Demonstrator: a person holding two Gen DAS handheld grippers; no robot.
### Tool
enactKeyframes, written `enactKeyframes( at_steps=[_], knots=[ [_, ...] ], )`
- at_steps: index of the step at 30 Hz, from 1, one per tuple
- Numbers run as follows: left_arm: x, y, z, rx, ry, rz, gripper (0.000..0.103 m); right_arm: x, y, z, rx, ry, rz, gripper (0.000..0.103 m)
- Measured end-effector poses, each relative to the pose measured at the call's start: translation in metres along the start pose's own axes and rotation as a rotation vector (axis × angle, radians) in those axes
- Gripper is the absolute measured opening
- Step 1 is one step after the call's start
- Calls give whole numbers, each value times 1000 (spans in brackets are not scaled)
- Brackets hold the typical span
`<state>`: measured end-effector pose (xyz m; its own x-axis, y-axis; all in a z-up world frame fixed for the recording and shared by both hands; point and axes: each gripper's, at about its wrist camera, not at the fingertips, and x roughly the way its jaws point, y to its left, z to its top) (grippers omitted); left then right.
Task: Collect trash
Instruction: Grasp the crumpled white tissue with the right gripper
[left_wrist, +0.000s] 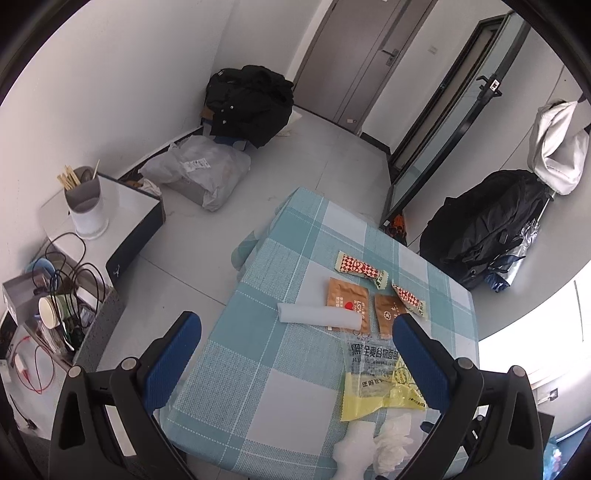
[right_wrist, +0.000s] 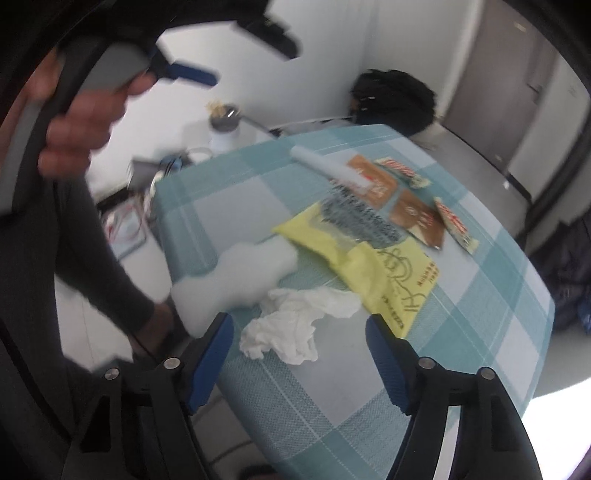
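Both claws gape wide, holding nothing: the left gripper (left_wrist: 295, 332) faces a "LOVE" sachet (left_wrist: 347, 303); the right gripper (right_wrist: 300, 325) frames crumpled tissue (right_wrist: 295, 325) beside a yellow wrapper (right_wrist: 373, 266).

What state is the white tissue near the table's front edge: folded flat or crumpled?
Crumpled. The white tissue lies bunched in irregular wrinkles on the checked tablecloth, untouched in front of the right gripper.

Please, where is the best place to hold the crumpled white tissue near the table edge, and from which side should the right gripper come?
Probably from above. The tissue lies low and loose on the tablecloth, so grip its raised middle bunch. The right gripper stands open right before it; the yellow bag touches its far side, so stay on the near folds.
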<state>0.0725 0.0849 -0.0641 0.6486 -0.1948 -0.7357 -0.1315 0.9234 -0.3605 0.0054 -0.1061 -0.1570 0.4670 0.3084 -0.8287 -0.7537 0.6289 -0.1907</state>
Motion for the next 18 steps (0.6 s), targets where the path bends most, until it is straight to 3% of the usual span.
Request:
enactKeyframes(
  at_steps=[2,4,9,14,16,18],
  knots=[
    [1,1,-1,2,8,8,102,7,5,0,-80,19,-30,69],
    [0,2,-1,3,1,17,102,11,7,-1,-110,31,-20,62],
    [2,6,-1,-8,11,28,102,22,10,1,-183,53,-25,55],
    [4,7,-2,-6,23,34,102,27,-3,1,-87,63,13,33],
    [6,7,-2,-8,24,31,102,27,-10,-1,-41,58,39,31],
    [9,6,-3,5,26,54,102,26,-13,-5,-4,56,56,23]
  ],
)
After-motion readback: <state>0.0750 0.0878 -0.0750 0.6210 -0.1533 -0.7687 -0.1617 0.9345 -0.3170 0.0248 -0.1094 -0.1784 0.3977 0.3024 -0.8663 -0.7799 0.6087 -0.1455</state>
